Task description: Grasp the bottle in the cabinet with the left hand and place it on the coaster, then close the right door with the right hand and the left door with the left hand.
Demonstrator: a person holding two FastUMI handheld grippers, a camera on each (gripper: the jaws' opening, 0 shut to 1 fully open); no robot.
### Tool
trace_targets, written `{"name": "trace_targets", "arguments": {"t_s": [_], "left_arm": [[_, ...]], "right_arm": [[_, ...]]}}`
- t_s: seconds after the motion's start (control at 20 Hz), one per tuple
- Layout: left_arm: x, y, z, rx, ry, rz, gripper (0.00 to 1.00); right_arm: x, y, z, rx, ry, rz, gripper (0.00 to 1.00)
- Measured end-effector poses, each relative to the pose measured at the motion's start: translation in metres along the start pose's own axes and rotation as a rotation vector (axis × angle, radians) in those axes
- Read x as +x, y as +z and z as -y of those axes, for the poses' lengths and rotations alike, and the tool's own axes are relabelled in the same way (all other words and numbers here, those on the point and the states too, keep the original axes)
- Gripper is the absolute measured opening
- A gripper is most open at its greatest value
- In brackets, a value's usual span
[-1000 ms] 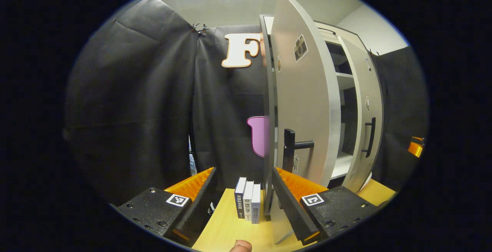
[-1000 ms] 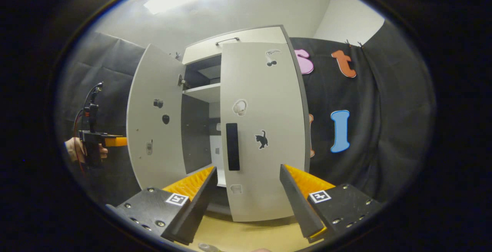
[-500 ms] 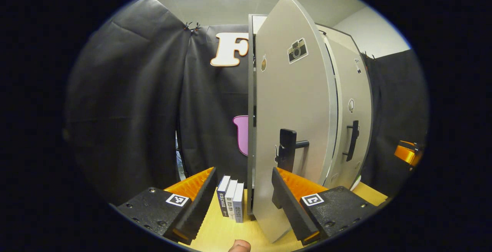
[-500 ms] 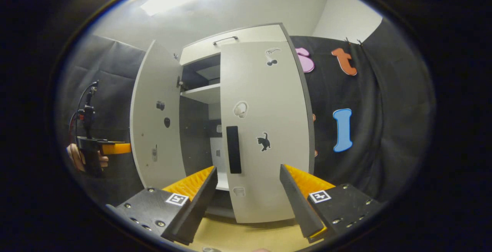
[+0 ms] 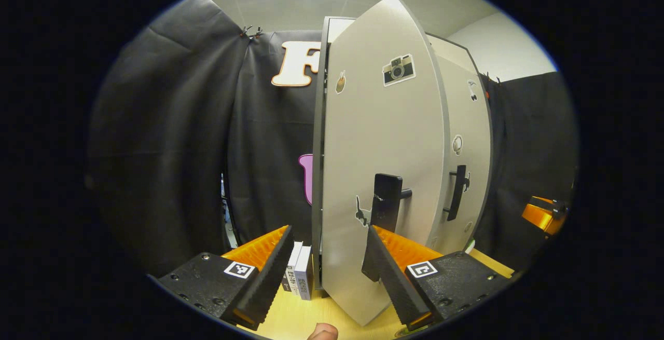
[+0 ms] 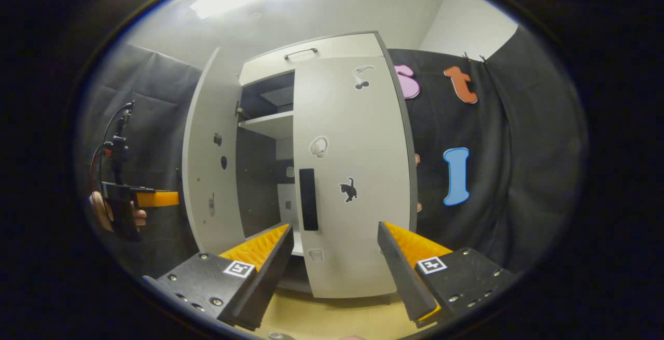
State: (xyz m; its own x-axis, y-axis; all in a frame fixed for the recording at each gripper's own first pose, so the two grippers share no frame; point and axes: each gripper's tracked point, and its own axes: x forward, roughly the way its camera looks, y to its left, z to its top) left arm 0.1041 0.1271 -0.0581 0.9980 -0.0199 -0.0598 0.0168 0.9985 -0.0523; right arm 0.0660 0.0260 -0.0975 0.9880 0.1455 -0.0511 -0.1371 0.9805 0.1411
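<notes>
Against the outer face of the left door, the left gripper is at work with its fingers spread apart and nothing between them; its right finger sits close to the lower part of the panel, just below the black handle, though contact is hard to confirm. In the right gripper view that door stands partly open, hinged at the cabinet's left side, with shelves showing in the gap beside the right door, which looks closed or nearly so. The left gripper appears there at far left, held by a hand. The right gripper hovers in front of the right door, fingers apart and empty. The bottle and coaster are not something I can pick out, so I judge that part done and the step in hand to be shutting the left door. To do it well, push flat on the panel near its free edge, follow the hinge arc rather than driving straight, avoid snagging the handle, and ease off near the frame so it does not bounce. Keep the stroke clear of the small books standing on the wooden table just left of the cabinet.
</notes>
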Motion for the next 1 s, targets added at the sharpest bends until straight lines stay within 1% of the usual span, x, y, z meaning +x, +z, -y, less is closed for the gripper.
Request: {"name": "trace_targets", "arguments": {"t_s": [0.15, 0.2, 0.25, 0.35, 0.4, 0.45, 0.6, 0.65, 0.7, 0.75, 0.8, 0.85, 0.95, 1.0], "left_arm": [[0.002, -0.003, 0.006, -0.006, -0.007, -0.008, 0.91], [0.004, -0.003, 0.008, -0.009, -0.011, -0.01, 0.91], [0.005, -0.004, 0.012, -0.011, -0.016, -0.011, 0.91], [0.008, -0.005, 0.017, -0.013, -0.026, -0.014, 0.91], [0.009, -0.006, 0.02, -0.019, -0.033, -0.013, 0.89], [0.011, -0.006, 0.024, -0.028, -0.041, -0.015, 0.92], [0.014, -0.011, 0.036, -0.042, -0.063, -0.029, 0.92], [0.014, -0.013, 0.037, -0.04, -0.062, -0.031, 0.92], [0.015, -0.014, 0.039, -0.038, -0.061, -0.033, 0.92], [0.013, -0.013, 0.042, -0.038, -0.064, -0.032, 0.92], [0.013, -0.013, 0.041, -0.04, -0.069, -0.032, 0.89], [0.013, -0.013, 0.042, -0.039, -0.07, -0.03, 0.92], [0.011, -0.013, 0.041, -0.034, -0.063, -0.035, 0.92], [0.011, -0.013, 0.042, -0.034, -0.06, -0.034, 0.92]], "right_arm": [[-0.002, 0.003, 0.002, 0.001, -0.002, 0.012, 0.98], [-0.002, 0.004, 0.004, 0.0, -0.004, 0.016, 0.94], [-0.004, 0.004, 0.005, 0.0, -0.008, 0.02, 0.98], [-0.006, 0.004, 0.007, 0.004, -0.019, 0.019, 1.0], [-0.006, 0.005, 0.008, 0.005, -0.022, 0.02, 0.98], [-0.007, 0.005, 0.009, 0.003, -0.025, 0.02, 0.94], [-0.008, 0.004, 0.012, 0.001, -0.037, 0.015, 0.94], [-0.009, 0.005, 0.013, 0.0, -0.039, 0.013, 0.98], [-0.011, 0.006, 0.014, -0.002, -0.041, 0.014, 0.98], [-0.012, 0.007, 0.016, -0.004, -0.043, 0.016, 0.94], [-0.013, 0.01, 0.019, -0.004, -0.047, 0.018, 0.98], [-0.015, 0.011, 0.02, -0.002, -0.048, 0.021, 0.98], [-0.019, 0.013, 0.022, -0.002, -0.051, 0.022, 0.98], [-0.021, 0.014, 0.023, -0.004, -0.052, 0.024, 0.94]]}}
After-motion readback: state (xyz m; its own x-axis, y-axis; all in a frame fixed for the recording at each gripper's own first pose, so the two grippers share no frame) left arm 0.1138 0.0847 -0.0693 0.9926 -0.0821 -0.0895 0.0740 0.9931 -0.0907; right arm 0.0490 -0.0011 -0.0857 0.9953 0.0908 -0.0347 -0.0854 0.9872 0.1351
